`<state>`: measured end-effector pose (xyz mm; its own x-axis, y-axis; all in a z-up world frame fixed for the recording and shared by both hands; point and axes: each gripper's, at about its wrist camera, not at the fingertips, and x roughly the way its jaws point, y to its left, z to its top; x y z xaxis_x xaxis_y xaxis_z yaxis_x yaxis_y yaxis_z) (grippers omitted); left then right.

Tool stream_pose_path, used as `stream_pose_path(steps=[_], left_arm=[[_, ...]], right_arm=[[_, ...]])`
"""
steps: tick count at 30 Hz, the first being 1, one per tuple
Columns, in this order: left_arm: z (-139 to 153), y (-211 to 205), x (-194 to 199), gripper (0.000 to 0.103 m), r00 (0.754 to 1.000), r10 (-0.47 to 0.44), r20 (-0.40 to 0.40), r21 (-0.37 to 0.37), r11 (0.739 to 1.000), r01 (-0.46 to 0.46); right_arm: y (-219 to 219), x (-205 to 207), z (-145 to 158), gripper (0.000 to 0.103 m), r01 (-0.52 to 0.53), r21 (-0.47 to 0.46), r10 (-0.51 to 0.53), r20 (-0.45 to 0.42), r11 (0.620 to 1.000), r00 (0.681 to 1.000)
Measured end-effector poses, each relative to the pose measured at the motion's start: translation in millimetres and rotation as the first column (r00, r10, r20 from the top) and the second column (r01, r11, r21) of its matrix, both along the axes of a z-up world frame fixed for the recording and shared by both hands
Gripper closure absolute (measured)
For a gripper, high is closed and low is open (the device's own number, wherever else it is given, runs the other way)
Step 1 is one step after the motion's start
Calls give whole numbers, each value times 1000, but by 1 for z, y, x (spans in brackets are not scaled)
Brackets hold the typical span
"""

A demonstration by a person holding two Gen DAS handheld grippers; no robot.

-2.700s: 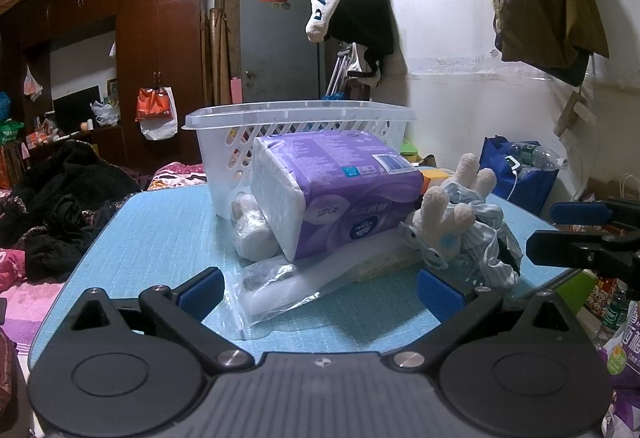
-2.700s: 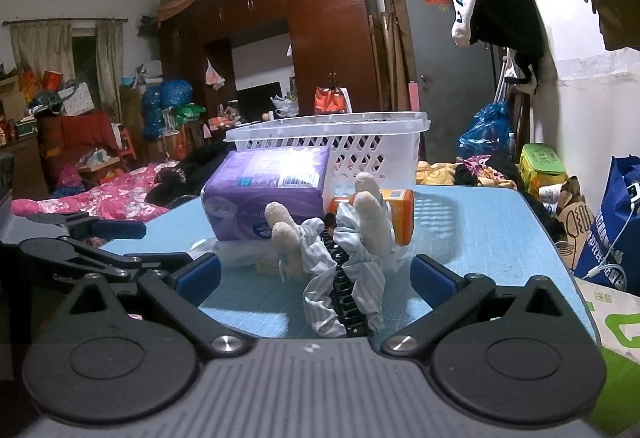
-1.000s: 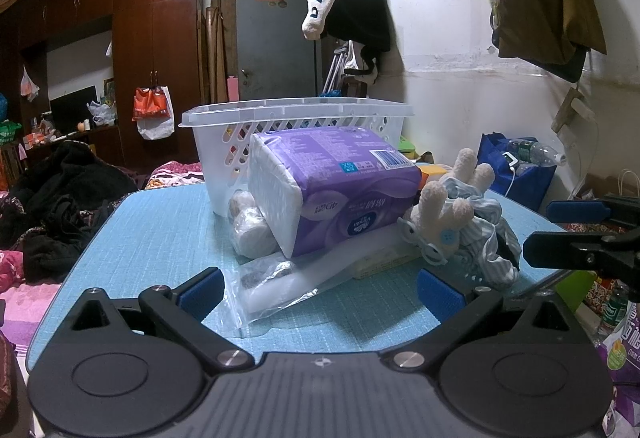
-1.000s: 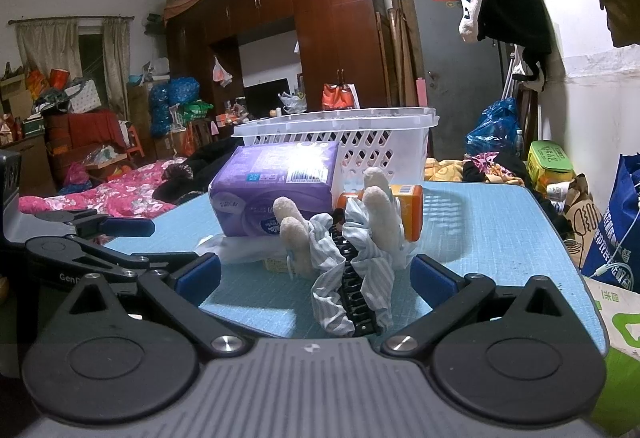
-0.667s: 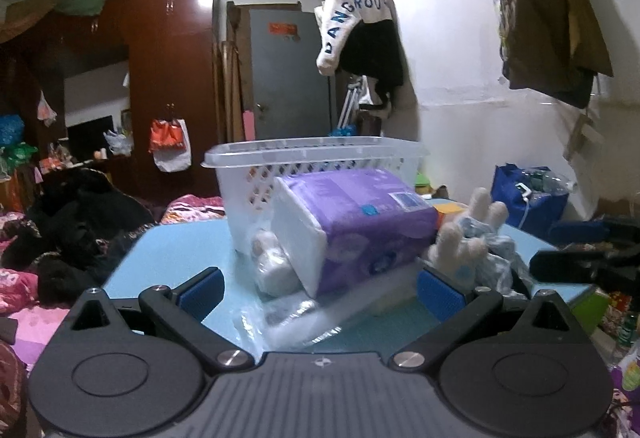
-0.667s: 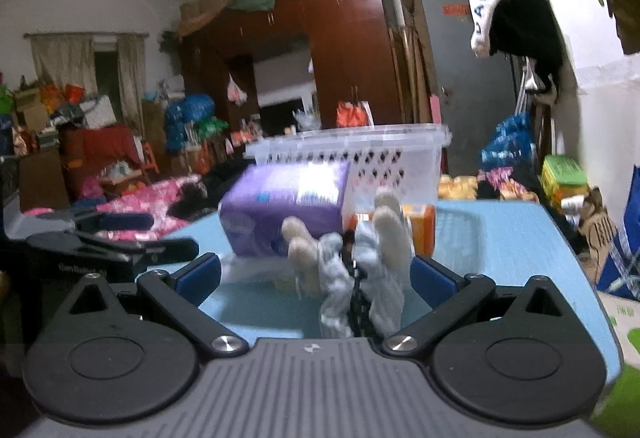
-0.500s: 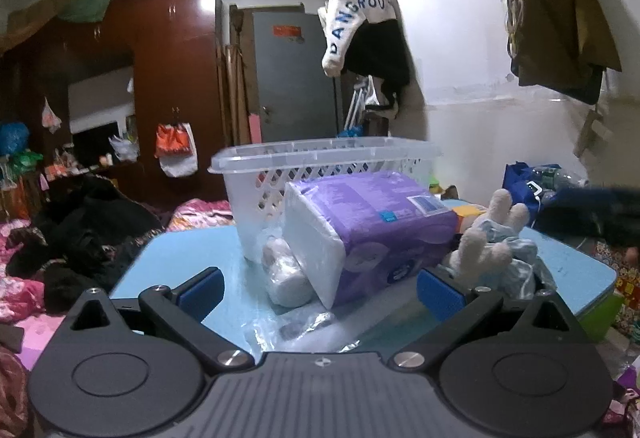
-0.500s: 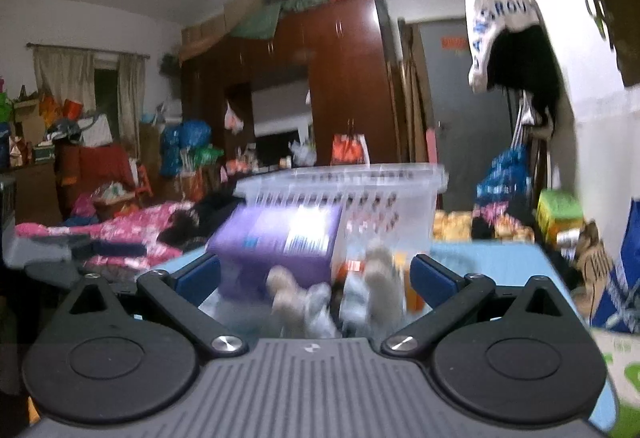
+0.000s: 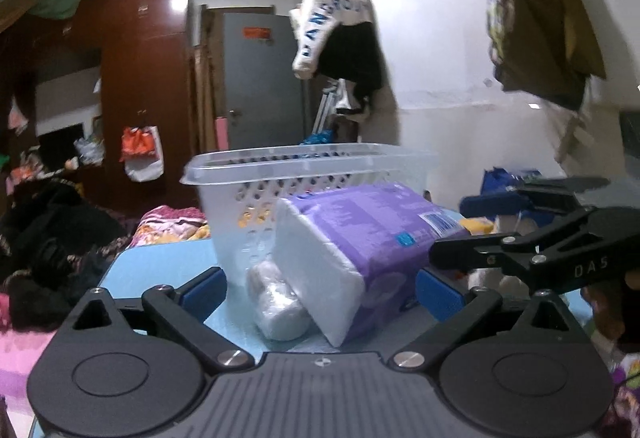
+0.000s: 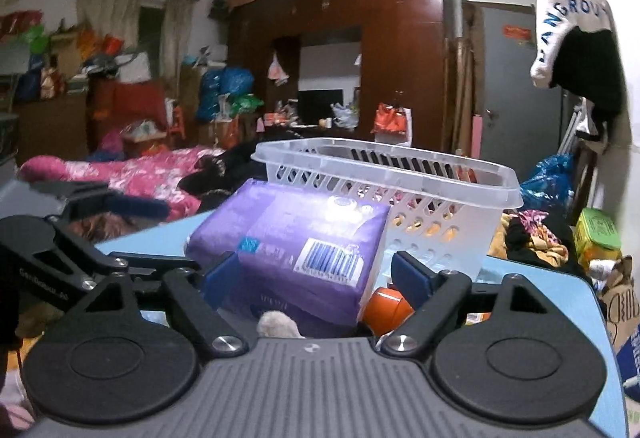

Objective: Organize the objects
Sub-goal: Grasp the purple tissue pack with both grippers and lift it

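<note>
**Mia:** Both tongs are open wide. On the left gripper [image 9: 320, 288] the blue fingers stand far apart, with nothing held between them.

**Ben:** And the right gripper [image 10: 317, 271]?

**Mia:** Open too. Its blue fingers sit on each side of the purple pack [image 10: 298, 250], very close to it. I cannot tell if they touch it. The frames are a bit blurry.

**Ben:** Where is the purple pack?

**Mia:** It lies tilted on the blue table [image 9: 160, 262], leaning toward the white basket [image 9: 304, 178] right behind it. One white end of the pack points at the left camera.

**Ben:** What is that round white thing by it?

**Mia:** A white roll in clear wrap [image 9: 276, 298]. It lies on the table, tucked against the low end of the pack, in front of the basket.

**Ben:** Is anything else near?

**Mia:** In the right view an orange thing [image 10: 386, 304] peeks out beside the pack, just under the right finger. A fuzzy cream bit [image 10: 278, 324] shows at the bottom, mostly hidden by the gripper body.

**Ben:** Can each gripper see the other one?

**Mia:** Yes. The right one reaches in from the right side of the left view, above the pack's far end.
</note>
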<state>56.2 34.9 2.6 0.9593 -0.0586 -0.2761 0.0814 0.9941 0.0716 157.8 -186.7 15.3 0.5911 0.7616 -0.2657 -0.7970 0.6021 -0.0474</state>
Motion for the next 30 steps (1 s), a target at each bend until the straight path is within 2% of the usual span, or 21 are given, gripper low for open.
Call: stream_pose_path(steps=[7,8,9,11,13,15,18,24,30], left_arm=[[-13,-8,18,11,999,-36,-20,64,997,37],[-14,-6,20,13,999,-35,-20,60,998,36],[-15,-4,20,15,999,-41,-20,51,998,42],[-15,-1,21,20,999,-47,-21,40,998,48],[-15,0,22,25,999,-48,-23,45,998,49],[-15,-1,22,38,997,-73,-30,48,996,74],[-16,-6,22,38,998,-60,-21,86,994,62],[-14,-5,11,40,998,-56,38,76,996,53],[-1,-13,-9,40,990,-45,134,112,993,30]], right_arm=[[0,10,3,20,-37,-88,36,-11,995,999],[1,11,3,22,-43,-100,42,-17,994,999],[3,12,3,31,-52,-117,50,-20,992,999],[6,13,2,43,-84,-142,79,-36,986,996],[7,13,1,46,-82,-154,79,-25,985,997],[6,12,1,52,-92,-150,90,-20,984,996],[5,8,1,53,-86,-155,86,-8,984,996],[5,-3,4,54,-49,-128,57,55,991,997],[3,-31,11,55,2,-91,16,186,996,983]])
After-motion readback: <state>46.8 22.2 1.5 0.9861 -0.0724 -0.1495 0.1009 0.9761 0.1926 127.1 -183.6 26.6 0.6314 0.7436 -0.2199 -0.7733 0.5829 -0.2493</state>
